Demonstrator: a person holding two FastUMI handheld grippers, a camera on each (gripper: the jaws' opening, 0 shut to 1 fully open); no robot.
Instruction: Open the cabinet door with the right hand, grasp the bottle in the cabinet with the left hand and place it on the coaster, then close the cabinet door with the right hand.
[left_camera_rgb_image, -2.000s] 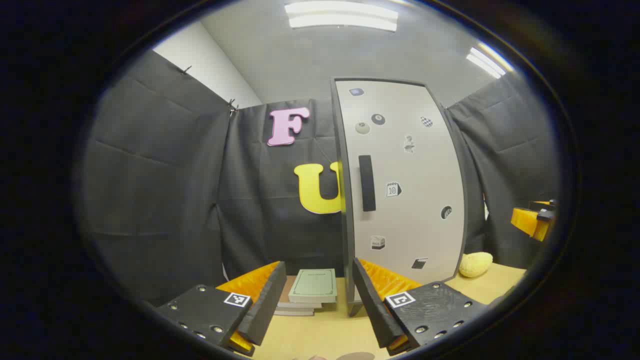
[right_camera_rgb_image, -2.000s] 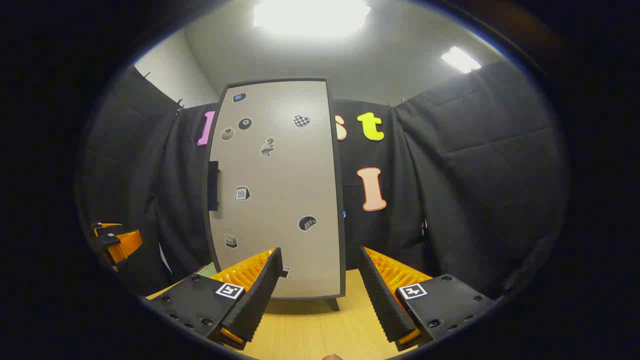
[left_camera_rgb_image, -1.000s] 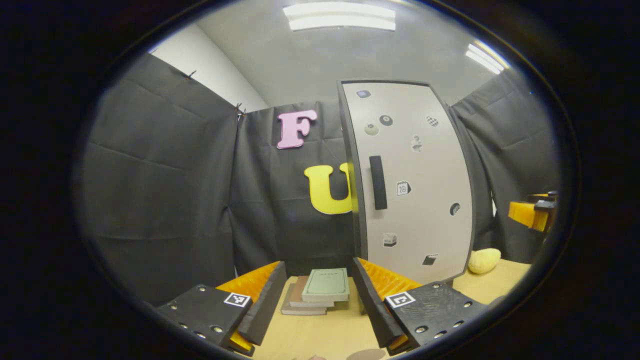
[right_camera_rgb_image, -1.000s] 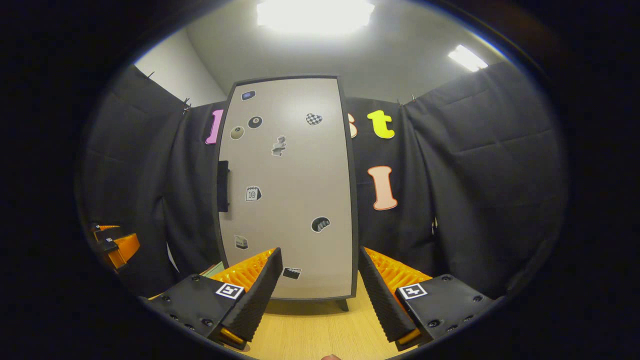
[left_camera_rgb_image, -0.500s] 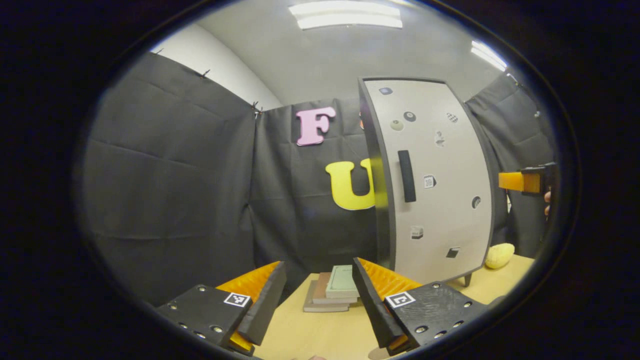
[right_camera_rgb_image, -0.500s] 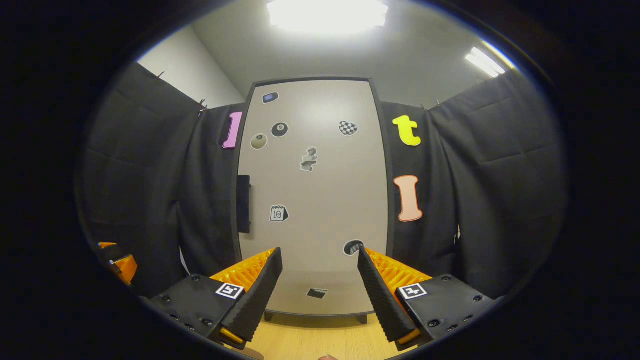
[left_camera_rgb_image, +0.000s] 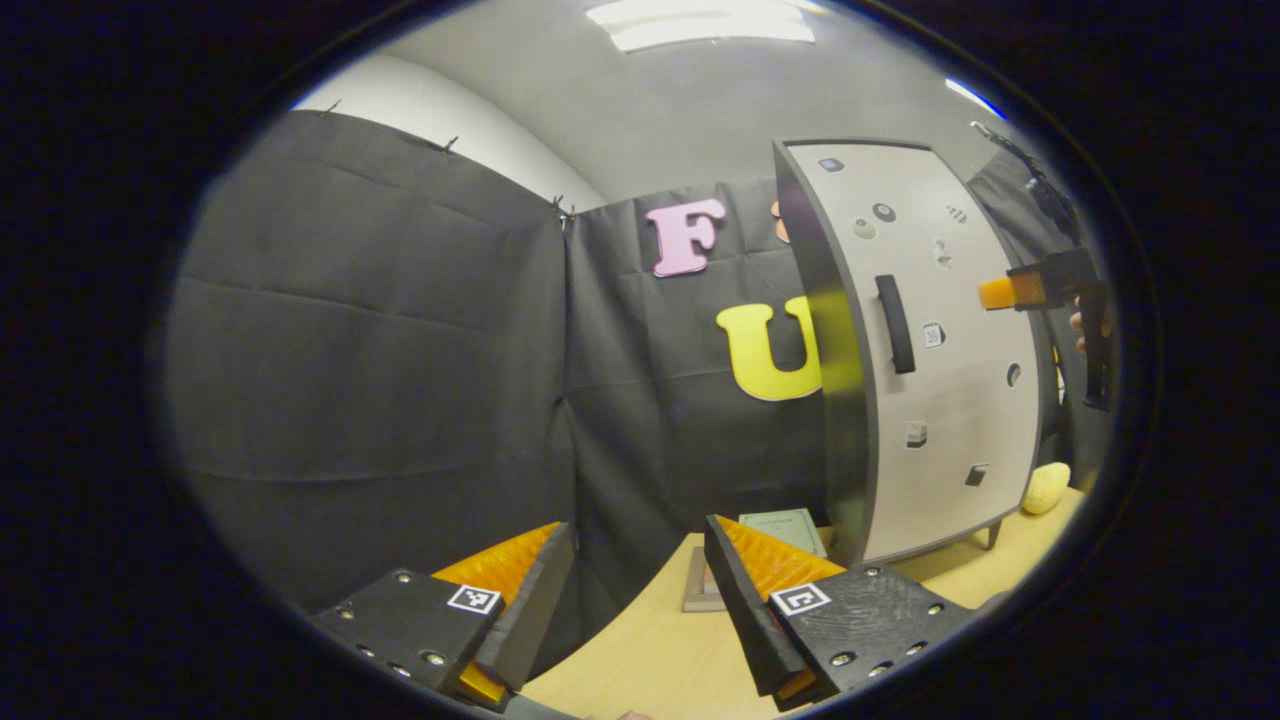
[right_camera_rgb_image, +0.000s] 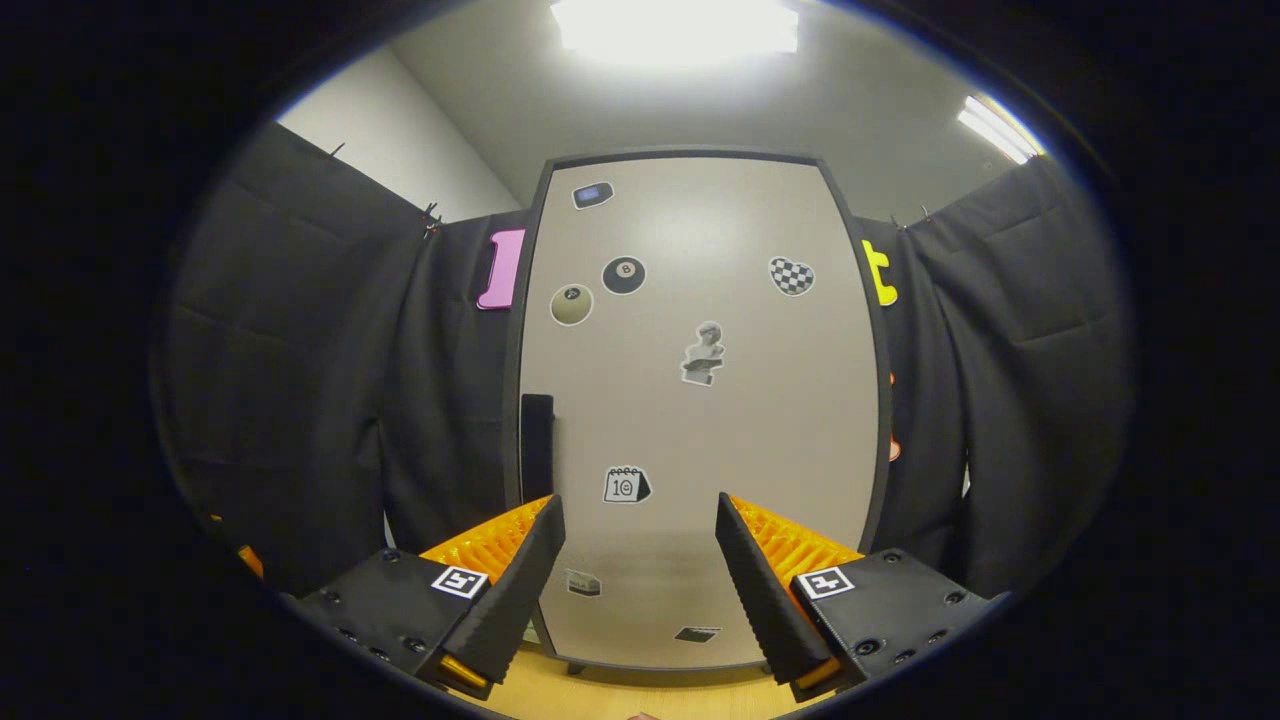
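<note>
Right gripper view: the right gripper (right_camera_rgb_image: 640, 560) hangs open and empty before the closed cabinet door (right_camera_rgb_image: 700, 400) — its black handle (right_camera_rgb_image: 537, 445) at the left edge. The left gripper (left_camera_rgb_image: 638, 590), fingers apart too, holds nothing above the table (left_camera_rgb_image: 660, 650) near stacked books (left_camera_rgb_image: 775, 530).

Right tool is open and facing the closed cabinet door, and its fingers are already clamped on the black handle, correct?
Not clamped. In the right gripper view the right tool is open, facing the closed cabinet door, but the black handle sits off to its left, untouched.
</note>
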